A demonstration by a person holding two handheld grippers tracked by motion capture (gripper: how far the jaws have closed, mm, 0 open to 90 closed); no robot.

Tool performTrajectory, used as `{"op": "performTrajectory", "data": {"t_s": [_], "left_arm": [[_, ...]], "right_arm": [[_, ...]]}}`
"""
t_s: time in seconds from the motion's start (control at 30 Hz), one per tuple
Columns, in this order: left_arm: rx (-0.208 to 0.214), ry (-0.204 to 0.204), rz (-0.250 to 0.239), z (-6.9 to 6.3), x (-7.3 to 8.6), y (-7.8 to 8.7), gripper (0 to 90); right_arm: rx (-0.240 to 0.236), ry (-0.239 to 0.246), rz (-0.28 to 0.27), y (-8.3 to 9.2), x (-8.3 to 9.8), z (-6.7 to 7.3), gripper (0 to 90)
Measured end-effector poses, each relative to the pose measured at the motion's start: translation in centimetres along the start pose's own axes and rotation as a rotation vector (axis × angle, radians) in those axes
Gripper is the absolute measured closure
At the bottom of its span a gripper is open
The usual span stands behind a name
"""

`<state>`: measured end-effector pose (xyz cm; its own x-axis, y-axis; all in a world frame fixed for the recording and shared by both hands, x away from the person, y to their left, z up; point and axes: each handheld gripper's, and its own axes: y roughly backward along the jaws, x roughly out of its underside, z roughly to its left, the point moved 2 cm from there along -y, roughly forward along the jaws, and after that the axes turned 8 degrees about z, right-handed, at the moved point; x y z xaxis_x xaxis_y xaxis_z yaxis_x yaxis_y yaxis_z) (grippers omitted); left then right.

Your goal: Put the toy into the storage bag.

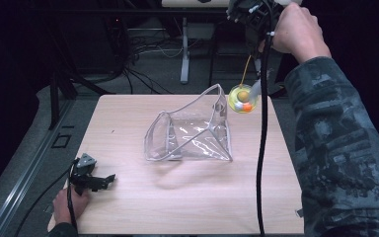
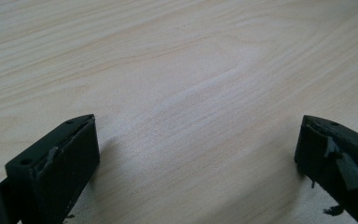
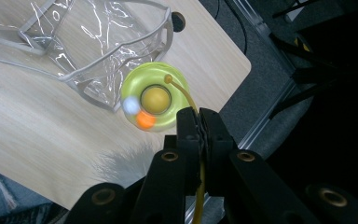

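Note:
A clear plastic pouch (image 1: 192,131) (image 3: 98,46) stands open-mouthed in the middle of the wooden table (image 1: 177,207). My right gripper (image 1: 253,47) (image 3: 199,114) is held high over the table's far right corner, shut on a thin yellow cord (image 3: 186,93). From the cord hangs a yellow-green ring toy (image 1: 243,98) (image 3: 153,101) with a yellow ball, a white bead and an orange bead, just right of the pouch's raised mouth. A whitish tuft (image 3: 121,163) shows below it. My left gripper (image 1: 109,178) (image 2: 198,135) rests at the table's front left, open over bare wood.
The right gripper's thick black cable (image 1: 263,148) hangs down across the table's right side. A sleeve (image 1: 340,148) covers the right edge. Behind the table stand a white post (image 1: 184,49) and loose floor cables (image 1: 143,47). A metal rail (image 1: 24,173) runs along the left.

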<state>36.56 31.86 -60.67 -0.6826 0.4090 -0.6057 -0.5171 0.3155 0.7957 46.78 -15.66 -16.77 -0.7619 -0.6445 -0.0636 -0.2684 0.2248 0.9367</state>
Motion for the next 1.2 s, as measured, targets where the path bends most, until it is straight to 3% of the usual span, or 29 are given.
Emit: {"op": "performTrajectory", "data": {"t_s": [0.27, 0.57, 1.2], "left_arm": [[0.000, 0.002, 0.001, 0.0, 0.0, 0.0, 0.0], [0.001, 0.007, -0.003, -0.1, 0.0, 0.0, 0.0], [0.000, 0.002, 0.001, 0.0, 0.0, 0.0, 0.0]], "right_arm": [[0.008, 0.010, -0.017, 1.3, -1.0, 0.7, 87.8], [0.016, 0.052, -0.032, 2.3, -2.6, 2.4, 87.8], [-0.024, 0.138, -0.070, 3.0, -5.9, 6.3, 87.7]]}}
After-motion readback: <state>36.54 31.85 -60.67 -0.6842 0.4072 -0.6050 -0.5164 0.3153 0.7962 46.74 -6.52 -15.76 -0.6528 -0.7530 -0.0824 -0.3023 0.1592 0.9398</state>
